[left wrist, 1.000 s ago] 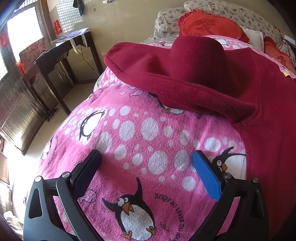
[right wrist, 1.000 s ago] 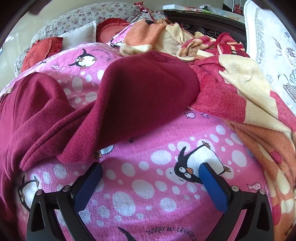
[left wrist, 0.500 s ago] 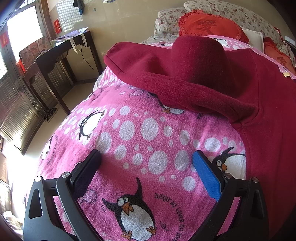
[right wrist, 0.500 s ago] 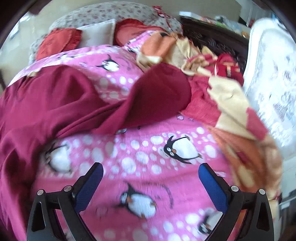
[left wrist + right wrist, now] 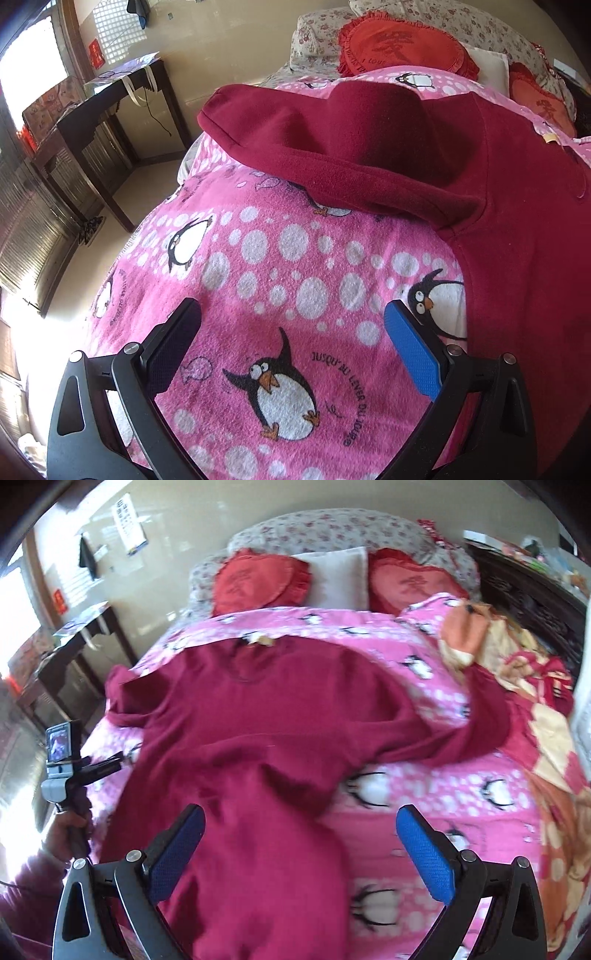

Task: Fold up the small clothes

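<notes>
A dark red long-sleeved top [image 5: 266, 731] lies spread face up on a pink penguin blanket [image 5: 443, 794], collar toward the pillows, sleeves out to both sides. In the left wrist view its left sleeve [image 5: 332, 155] lies crumpled ahead and its body [image 5: 524, 258] runs down the right side. My left gripper [image 5: 291, 339] is open and empty, low over bare blanket beside the top. It also shows in the right wrist view [image 5: 107, 766], held by a hand. My right gripper [image 5: 301, 842] is open and empty, raised above the top's lower part.
Two red heart cushions [image 5: 258, 579] and a white pillow [image 5: 340, 576] sit at the bed's head. A rumpled orange and red blanket [image 5: 535, 709] lies along the right side. A dark wooden desk [image 5: 103, 122] stands on the floor left of the bed.
My right gripper has pulled back and risen, swinging left, so the whole top is now in its view. My left gripper has stayed still. Both stay open.
</notes>
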A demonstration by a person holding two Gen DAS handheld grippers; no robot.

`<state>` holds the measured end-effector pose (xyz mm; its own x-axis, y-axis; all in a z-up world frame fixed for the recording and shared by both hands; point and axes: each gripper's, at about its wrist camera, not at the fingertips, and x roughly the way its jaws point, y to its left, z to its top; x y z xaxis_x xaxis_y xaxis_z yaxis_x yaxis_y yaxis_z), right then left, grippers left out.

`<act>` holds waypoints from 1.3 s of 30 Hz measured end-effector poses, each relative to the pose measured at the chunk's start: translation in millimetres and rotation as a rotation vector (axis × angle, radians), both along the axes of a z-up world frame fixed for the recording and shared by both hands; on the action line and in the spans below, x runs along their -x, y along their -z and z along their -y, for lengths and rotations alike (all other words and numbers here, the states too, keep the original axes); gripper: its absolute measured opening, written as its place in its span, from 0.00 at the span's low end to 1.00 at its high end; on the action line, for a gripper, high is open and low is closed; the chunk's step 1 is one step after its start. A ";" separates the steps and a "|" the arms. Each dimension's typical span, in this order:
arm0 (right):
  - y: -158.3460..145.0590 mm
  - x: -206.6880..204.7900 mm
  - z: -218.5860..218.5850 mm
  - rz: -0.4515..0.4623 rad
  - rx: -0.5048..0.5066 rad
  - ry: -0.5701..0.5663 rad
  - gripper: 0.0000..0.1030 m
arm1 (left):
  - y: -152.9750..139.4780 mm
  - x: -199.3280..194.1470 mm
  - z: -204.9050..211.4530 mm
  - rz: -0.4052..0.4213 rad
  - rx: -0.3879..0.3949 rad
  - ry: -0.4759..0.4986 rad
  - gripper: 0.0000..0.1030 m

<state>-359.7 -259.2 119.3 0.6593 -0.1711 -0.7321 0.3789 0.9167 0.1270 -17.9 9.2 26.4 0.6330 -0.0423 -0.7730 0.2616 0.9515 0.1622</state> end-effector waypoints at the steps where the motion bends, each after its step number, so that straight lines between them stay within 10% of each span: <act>1: 2.0 -7.1 -5.6 0.000 -0.003 -0.013 1.00 | -5.8 4.4 -0.4 0.014 -0.004 0.006 0.97; 15: 10.0 -81.2 -30.6 0.032 0.024 -0.010 1.00 | -79.5 47.8 15.7 0.048 0.087 0.097 0.97; 39: 12.9 -114.4 -22.3 0.025 0.095 0.042 1.00 | -76.3 52.0 72.3 0.030 0.113 0.179 0.97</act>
<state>-245.3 -236.9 106.5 0.6677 -0.2669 -0.6949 0.4154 0.9083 0.0503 -69.8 -63.1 102.6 0.6301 -0.2417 -0.7380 0.4249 0.9027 0.0671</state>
